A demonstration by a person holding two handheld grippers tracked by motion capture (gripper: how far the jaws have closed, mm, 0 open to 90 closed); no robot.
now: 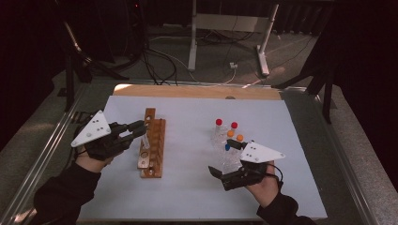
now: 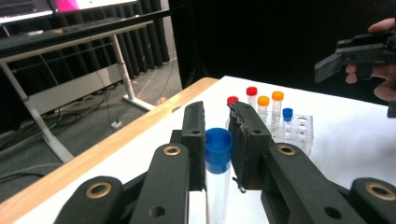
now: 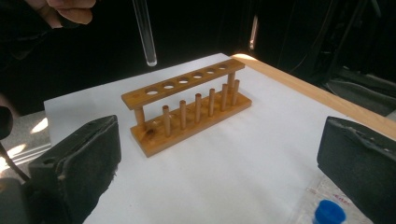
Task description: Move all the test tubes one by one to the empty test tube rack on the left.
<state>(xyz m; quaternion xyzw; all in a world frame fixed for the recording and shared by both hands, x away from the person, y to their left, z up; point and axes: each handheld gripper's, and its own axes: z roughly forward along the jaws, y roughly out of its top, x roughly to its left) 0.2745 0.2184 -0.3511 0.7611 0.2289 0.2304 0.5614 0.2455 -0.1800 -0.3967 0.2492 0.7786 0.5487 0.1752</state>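
The blue-capped tube [image 2: 218,161] sits pinched between the left gripper [image 2: 218,140]'s jaws, which press on either side of its cap, so the clear glass body hangs down below them; from the right gripper view its rounded bottom end [image 3: 148,46] hangs in the air above the near end of the wooden rack [image 3: 187,105], not yet in any hole. That rack stands empty: six round holes in the top rail, a row of pegs along the base, nothing seated in either. My judgement is that the step in hand is lowering the tube into one of those holes, and the risk lies in the grip. Held only at the cap, the tube can swing or tilt, so the tip may strike the rail beside a hole; if pushed down then, the cap could slip in the jaws or the light rack could shift on the white table [image 1: 197,187]. Out beyond the left jaws stands a clear plastic rack [image 2: 299,133] carrying more tubes with red, orange and blue caps, some of its wells open. The right gripper [image 1: 225,174] hovers just beside that clear rack with its jaws spread wide and nothing between them; a blue cap [image 3: 329,212] shows just below its right jaw, close enough that a careless move could knock it.
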